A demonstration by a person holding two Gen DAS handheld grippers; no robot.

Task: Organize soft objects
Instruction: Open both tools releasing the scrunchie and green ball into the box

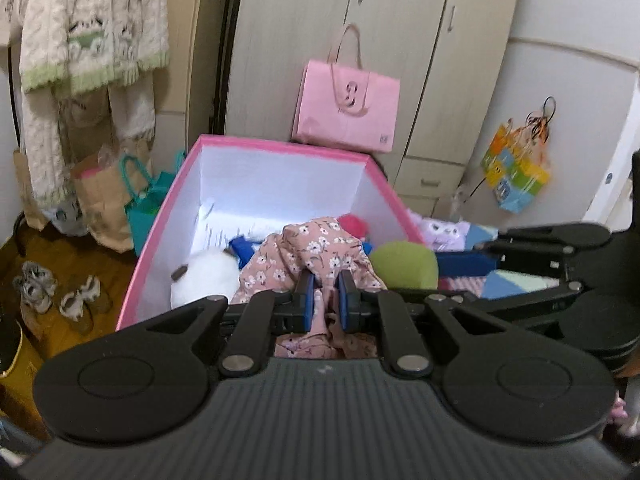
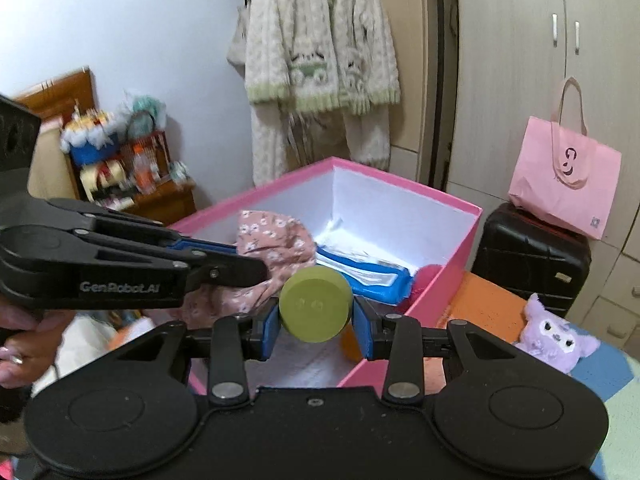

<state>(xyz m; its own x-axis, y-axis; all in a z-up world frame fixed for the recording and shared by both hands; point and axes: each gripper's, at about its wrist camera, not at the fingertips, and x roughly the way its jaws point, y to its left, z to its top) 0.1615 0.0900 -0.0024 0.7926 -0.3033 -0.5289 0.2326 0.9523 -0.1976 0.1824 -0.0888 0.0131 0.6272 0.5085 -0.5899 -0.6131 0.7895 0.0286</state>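
A pink storage box point(image 1: 280, 146) with white inner walls stands ahead; it also shows in the right wrist view point(image 2: 460, 208). My left gripper point(image 1: 325, 280) is shut on a pink floral cloth point(image 1: 288, 256) and holds it over the box; the cloth shows in the right wrist view point(image 2: 272, 236). My right gripper point(image 2: 316, 312) is shut on a round green soft toy point(image 2: 316, 304) at the box's near rim; the toy shows in the left wrist view point(image 1: 404, 266). Inside lie a white plush point(image 1: 204, 280), a blue-and-white pack point(image 2: 360, 276) and a red plush point(image 2: 426, 276).
A purple plush point(image 2: 554, 334) lies on the patterned mat right of the box. A pink tote bag point(image 2: 568, 188) sits on a black suitcase point(image 2: 532, 256) before the wardrobe. Knit cardigans point(image 2: 320, 52) hang behind. Paper bags point(image 1: 108, 196) and shoes point(image 1: 56, 296) are on the floor at left.
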